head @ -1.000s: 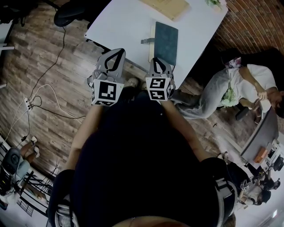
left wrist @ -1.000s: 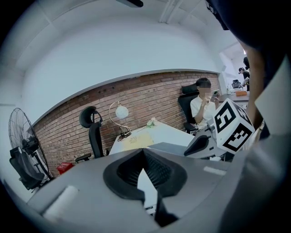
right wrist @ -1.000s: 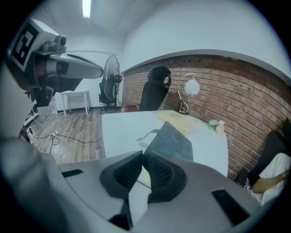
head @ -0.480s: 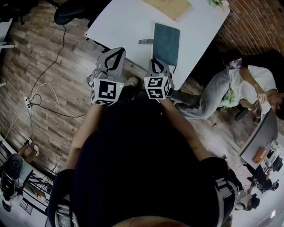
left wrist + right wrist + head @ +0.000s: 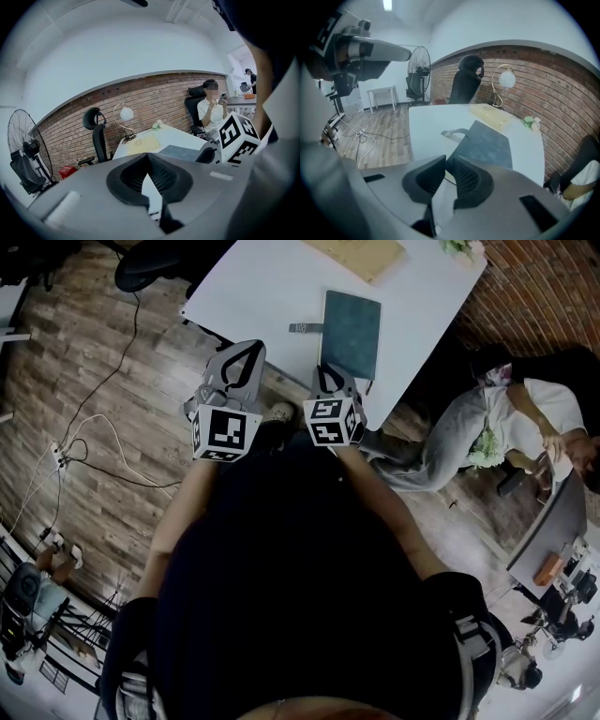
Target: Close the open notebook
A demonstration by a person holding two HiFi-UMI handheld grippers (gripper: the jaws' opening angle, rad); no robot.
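Note:
The notebook (image 5: 351, 334) lies closed and flat on the white table (image 5: 253, 287), its dark teal cover up and a grey strap (image 5: 305, 327) sticking out at its left. It also shows in the right gripper view as the notebook (image 5: 485, 143) just beyond the jaws. My right gripper (image 5: 330, 371) hovers at the table's near edge, just short of the notebook, jaws together with nothing between them. My left gripper (image 5: 239, 357) hangs over the floor left of it, also shut and empty. Both are held close to my body.
A tan pad (image 5: 361, 254) lies at the table's far side, with a lamp (image 5: 504, 79) behind it. A person sits in a chair at the right (image 5: 506, 418). An office chair (image 5: 150, 273) stands at the table's left, a fan (image 5: 419, 70) behind, and cables (image 5: 94, 456) cross the wooden floor.
A pale strip along the notebook's left edge a second ago no longer shows; only the dark cover is seen. The right gripper has drifted slightly left. The left gripper has stayed still.

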